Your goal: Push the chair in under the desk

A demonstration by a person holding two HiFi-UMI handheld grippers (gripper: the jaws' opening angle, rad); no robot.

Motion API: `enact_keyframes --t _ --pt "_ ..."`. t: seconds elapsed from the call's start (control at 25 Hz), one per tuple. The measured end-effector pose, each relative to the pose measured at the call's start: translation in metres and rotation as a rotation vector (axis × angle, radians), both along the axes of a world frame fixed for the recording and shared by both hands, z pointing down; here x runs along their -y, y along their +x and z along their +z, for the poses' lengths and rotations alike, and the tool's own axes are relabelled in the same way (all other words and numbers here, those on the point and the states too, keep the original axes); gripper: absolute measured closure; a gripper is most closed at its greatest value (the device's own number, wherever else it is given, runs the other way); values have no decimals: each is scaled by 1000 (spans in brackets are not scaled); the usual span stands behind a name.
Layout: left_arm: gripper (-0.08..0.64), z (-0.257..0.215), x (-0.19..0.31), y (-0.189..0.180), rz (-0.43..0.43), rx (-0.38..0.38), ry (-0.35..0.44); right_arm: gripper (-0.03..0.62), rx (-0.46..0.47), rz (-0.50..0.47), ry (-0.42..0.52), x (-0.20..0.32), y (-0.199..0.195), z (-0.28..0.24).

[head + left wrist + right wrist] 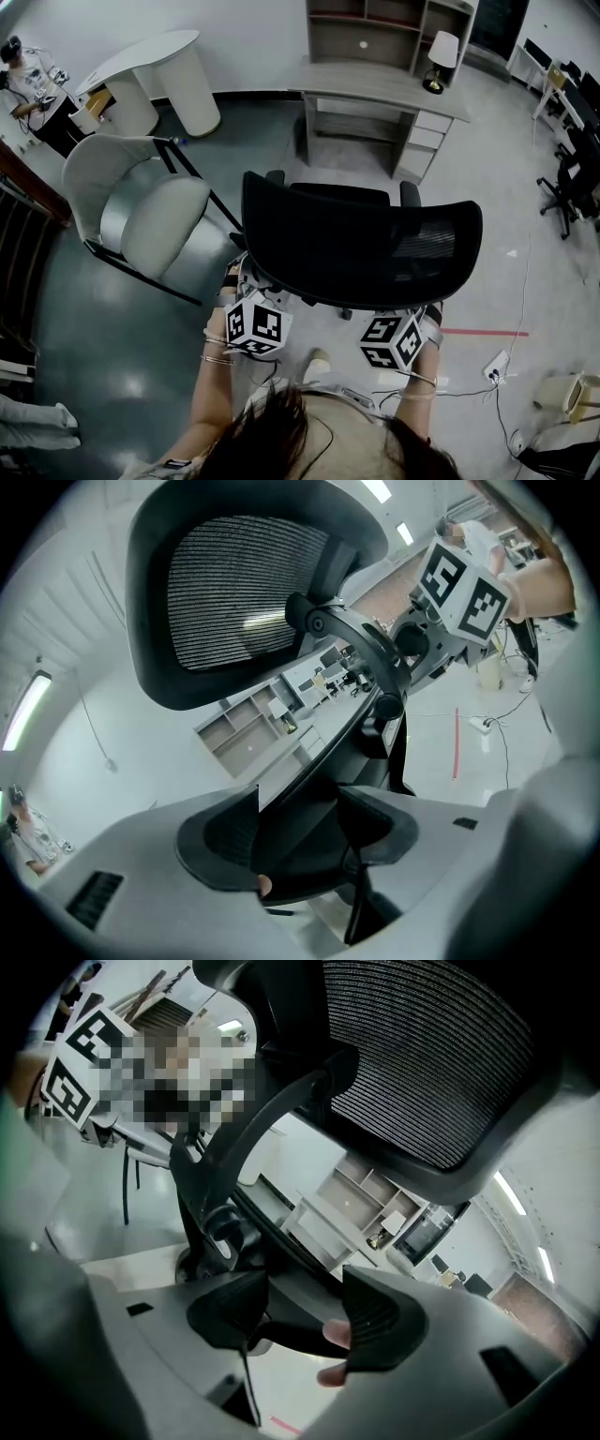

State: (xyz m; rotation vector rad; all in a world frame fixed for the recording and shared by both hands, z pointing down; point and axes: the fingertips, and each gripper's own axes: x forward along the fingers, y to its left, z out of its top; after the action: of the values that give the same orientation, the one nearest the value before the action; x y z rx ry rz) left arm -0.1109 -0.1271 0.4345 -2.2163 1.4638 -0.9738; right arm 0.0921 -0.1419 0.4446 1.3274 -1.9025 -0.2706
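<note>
Head view puts the black mesh-backed office chair [361, 239] well short of the grey wooden desk with shelves [380, 86], its backrest nearest the person. Left gripper [300, 832] and right gripper [305, 1321] each clamp their jaws on its black back frame. Uneven pushing could swivel it off line — towards the white padded armchair [141, 216] — or make a grip slip.

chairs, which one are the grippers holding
The black mesh office chair, gripped by the left gripper and right gripper; the white chair beside it is untouched.
</note>
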Motion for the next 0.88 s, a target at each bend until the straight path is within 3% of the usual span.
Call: enact_keyframes --t 0.88 --pt "302 -3 36 1 5 -11 5 345 3 0 14 36 1 -2"
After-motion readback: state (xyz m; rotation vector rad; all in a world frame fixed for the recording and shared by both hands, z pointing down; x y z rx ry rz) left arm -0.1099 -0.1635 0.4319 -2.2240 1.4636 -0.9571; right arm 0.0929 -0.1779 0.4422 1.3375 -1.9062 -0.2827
